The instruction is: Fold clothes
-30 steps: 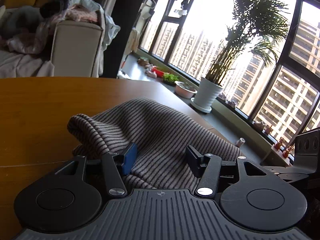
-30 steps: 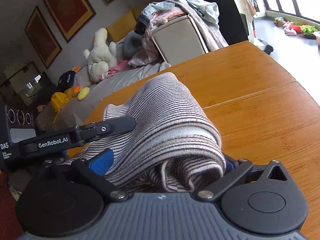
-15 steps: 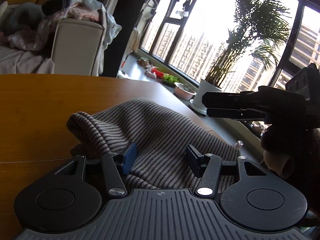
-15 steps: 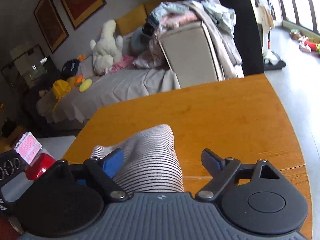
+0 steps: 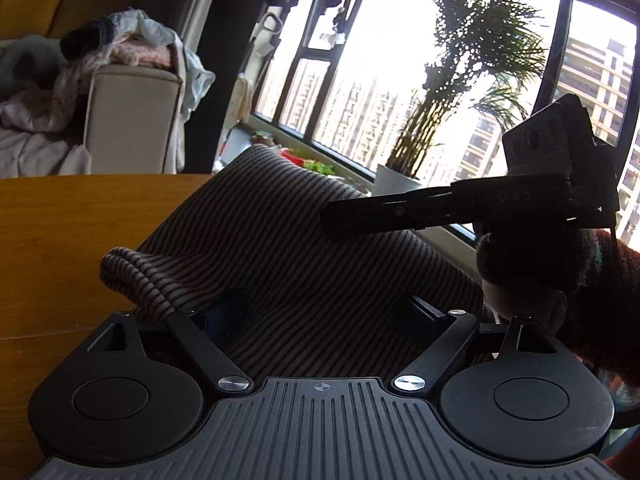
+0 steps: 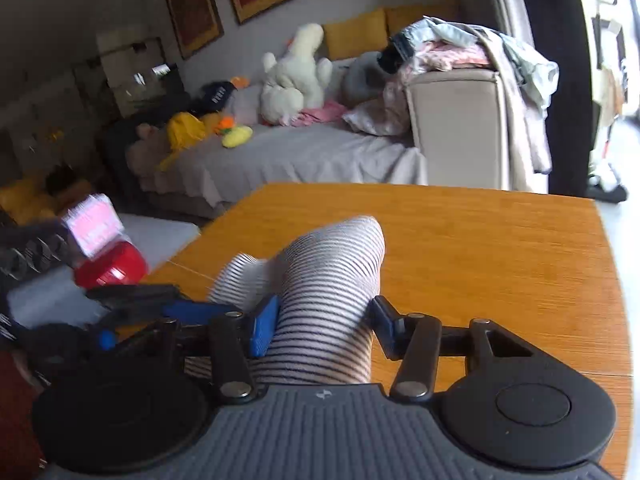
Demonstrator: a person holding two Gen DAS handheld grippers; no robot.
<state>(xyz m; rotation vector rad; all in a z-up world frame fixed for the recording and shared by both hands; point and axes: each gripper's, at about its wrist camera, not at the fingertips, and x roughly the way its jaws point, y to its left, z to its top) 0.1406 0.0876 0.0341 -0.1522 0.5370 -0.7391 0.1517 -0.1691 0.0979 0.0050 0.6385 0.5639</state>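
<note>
Since the earlier frames, my right gripper (image 6: 324, 320) has narrowed onto the striped garment (image 6: 332, 280), its blue pads pressing both sides of the fold at lower centre; seen from the left wrist, it reaches in from the right edge. I see an orange wooden table (image 6: 480, 248) filling mid-frame, with a grey sofa (image 6: 300, 156) and a white plush toy (image 6: 294, 76) behind it at upper centre. My left gripper (image 5: 324, 312) stands wide apart, the garment (image 5: 280, 240) draped between its fingers and rising toward a potted palm (image 5: 472, 80) at the window.
</note>
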